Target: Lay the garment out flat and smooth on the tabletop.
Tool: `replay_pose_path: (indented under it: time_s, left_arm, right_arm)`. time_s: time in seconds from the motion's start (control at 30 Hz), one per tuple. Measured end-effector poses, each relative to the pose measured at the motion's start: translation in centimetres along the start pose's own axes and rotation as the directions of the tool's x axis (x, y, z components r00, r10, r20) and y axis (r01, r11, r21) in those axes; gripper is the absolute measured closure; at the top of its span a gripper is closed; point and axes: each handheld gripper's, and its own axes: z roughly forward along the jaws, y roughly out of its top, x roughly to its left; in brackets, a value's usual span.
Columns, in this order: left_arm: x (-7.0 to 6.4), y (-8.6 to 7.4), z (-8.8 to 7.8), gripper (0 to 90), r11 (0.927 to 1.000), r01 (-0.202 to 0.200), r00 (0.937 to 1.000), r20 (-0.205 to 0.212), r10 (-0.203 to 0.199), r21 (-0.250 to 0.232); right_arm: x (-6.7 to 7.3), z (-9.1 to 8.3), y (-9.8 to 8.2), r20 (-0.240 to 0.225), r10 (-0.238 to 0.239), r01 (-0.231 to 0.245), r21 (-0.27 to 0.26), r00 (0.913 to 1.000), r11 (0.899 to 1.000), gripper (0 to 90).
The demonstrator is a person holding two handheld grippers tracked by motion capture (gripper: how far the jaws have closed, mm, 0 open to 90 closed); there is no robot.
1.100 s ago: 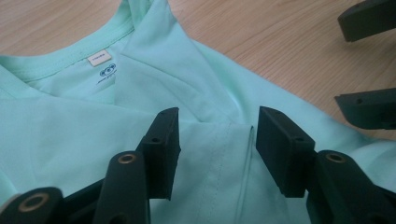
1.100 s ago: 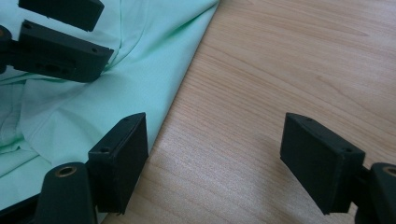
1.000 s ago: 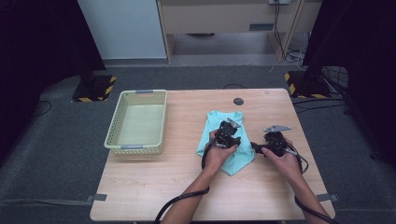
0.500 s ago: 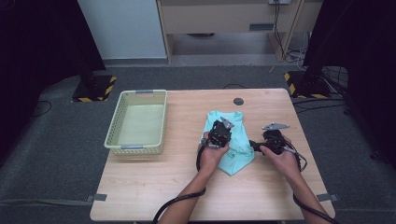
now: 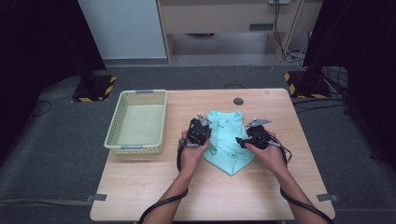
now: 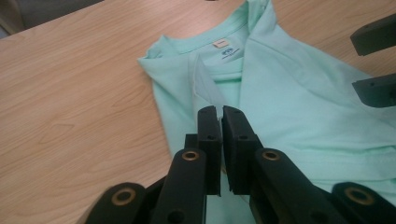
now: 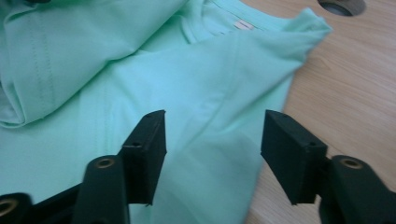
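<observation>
A mint-green T-shirt (image 5: 227, 140) lies partly folded on the wooden table (image 5: 140, 186), to the right of a pale yellow plastic basket (image 5: 137, 122) and in front of a round cable hole (image 5: 239, 101). The left gripper (image 5: 198, 132) sits at the shirt's left edge; in the left gripper view its jaws are closed together with a fold of the shirt's fabric (image 6: 229, 175) pinched between them. The right gripper (image 5: 252, 137) hovers over the shirt's right side, its jaws about half open and just now narrowing, with cloth lying beneath the gap but not clamped.
</observation>
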Motion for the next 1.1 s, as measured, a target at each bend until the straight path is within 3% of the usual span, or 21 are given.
replay_pose_path:
  time_s: [0.3,0.43,0.67,1.1]
  left_arm:
    - [1.8,-0.4,-1.9,86.1,0.9998,0.018,0.9993,-0.032,-0.018,-0.009]
    - [2.2,-0.6,-2.7,86.2,1.0,0.004,0.9991,-0.041,-0.004,-0.002]
    - [3.3,-0.1,-3.8,86.2,0.9999,0.007,0.9978,-0.066,-0.007,-0.011]
    - [4.4,0.7,-4.5,86.1,1.0,-0.005,0.9963,-0.086,0.004,-0.006]
  right_arm:
    - [2.2,1.2,1.7,-0.039,-0.061,0.061,0.001,0.9974,0.998,63.1]
    - [3.3,1.9,2.4,-0.063,-0.079,0.079,0.002,0.9949,0.997,66.3]
    - [5.4,3.4,3.2,-0.094,-0.1,0.101,0.008,0.9905,0.995,66.6]
    - [7.1,5.8,3.5,-0.102,-0.077,0.079,0.017,0.9918,0.997,56.0]
